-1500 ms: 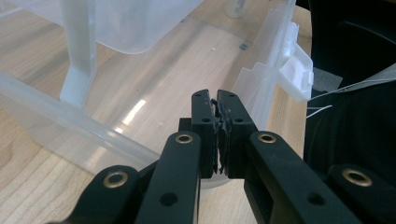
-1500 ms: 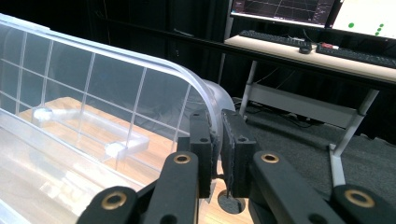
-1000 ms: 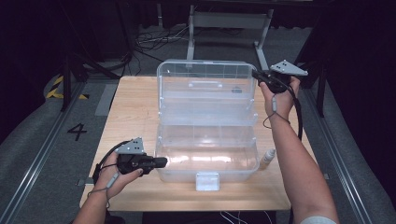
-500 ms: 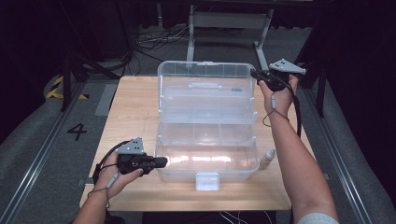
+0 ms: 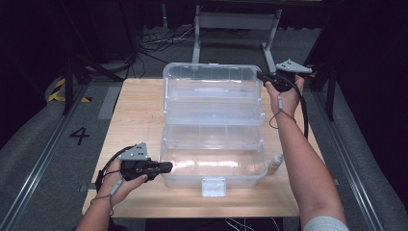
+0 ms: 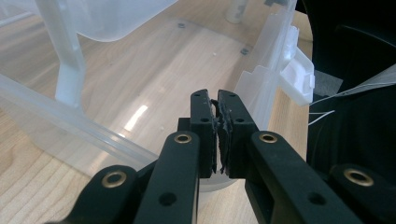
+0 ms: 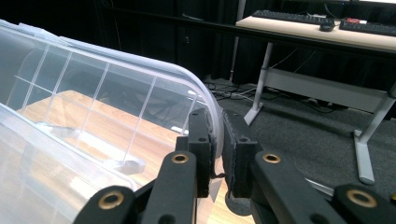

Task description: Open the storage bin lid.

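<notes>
Pinching the clear box (image 5: 214,144) lid's rim, right gripper (image 7: 217,140); left gripper (image 6: 218,133) pressed together at its wall.

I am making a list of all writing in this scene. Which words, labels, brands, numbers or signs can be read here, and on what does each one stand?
"4": a dark number on the grey floor left of the wooden table.
Keyboard on the far desk: key markings too small to read.
Clear plastic box, its latch and the small white bottle: no readable text.
</notes>
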Action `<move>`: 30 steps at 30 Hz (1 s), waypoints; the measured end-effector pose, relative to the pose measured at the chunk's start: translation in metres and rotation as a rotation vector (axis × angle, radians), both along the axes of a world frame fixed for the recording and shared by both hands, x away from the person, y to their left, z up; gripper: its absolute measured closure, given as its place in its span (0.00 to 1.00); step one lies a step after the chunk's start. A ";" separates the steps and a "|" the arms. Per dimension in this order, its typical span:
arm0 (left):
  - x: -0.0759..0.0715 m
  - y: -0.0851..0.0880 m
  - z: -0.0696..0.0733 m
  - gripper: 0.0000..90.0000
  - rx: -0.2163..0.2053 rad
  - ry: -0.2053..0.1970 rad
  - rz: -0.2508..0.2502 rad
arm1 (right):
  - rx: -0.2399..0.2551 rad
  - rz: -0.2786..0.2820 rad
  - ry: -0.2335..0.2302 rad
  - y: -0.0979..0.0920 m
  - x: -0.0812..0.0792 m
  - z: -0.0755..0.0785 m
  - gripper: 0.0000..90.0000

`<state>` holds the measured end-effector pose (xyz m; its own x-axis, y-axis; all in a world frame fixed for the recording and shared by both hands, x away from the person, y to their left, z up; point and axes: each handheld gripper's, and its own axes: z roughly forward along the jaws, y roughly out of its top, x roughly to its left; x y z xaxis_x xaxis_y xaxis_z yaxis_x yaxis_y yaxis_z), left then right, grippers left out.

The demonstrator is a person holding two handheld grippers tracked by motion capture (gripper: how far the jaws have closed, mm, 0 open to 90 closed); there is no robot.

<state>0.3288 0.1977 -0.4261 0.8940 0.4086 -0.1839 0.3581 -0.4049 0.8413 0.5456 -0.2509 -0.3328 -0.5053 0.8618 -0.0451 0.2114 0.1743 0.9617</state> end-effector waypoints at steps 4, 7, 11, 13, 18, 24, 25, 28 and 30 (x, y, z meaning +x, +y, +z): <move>0.000 0.000 0.000 0.95 -0.003 0.001 0.001 | 0.012 0.001 0.015 -0.001 0.003 -0.002 0.93; 0.000 0.001 0.000 0.95 -0.005 0.003 -0.001 | 0.014 0.003 0.029 -0.001 0.007 -0.003 0.93; 0.001 0.001 -0.001 0.95 -0.007 0.003 -0.002 | 0.006 -0.002 0.043 0.000 0.011 -0.004 0.93; 0.001 0.001 -0.001 0.95 -0.009 0.004 -0.003 | 0.006 -0.002 0.049 0.000 0.013 -0.005 0.93; 0.001 0.001 -0.001 0.95 -0.012 0.002 -0.007 | 0.014 -0.004 0.058 0.000 0.016 -0.008 0.93; 0.001 0.001 -0.001 0.95 -0.013 0.002 -0.007 | 0.014 -0.008 0.061 0.001 0.019 -0.010 0.93; 0.001 0.001 -0.001 0.95 -0.013 0.002 -0.008 | 0.012 -0.010 0.062 0.001 0.019 -0.011 0.93; 0.001 0.002 -0.001 0.95 -0.014 0.004 -0.009 | 0.011 -0.011 0.065 0.001 0.021 -0.013 0.93; 0.001 0.002 -0.001 0.94 -0.015 0.003 -0.010 | 0.012 -0.012 0.067 0.001 0.023 -0.014 0.93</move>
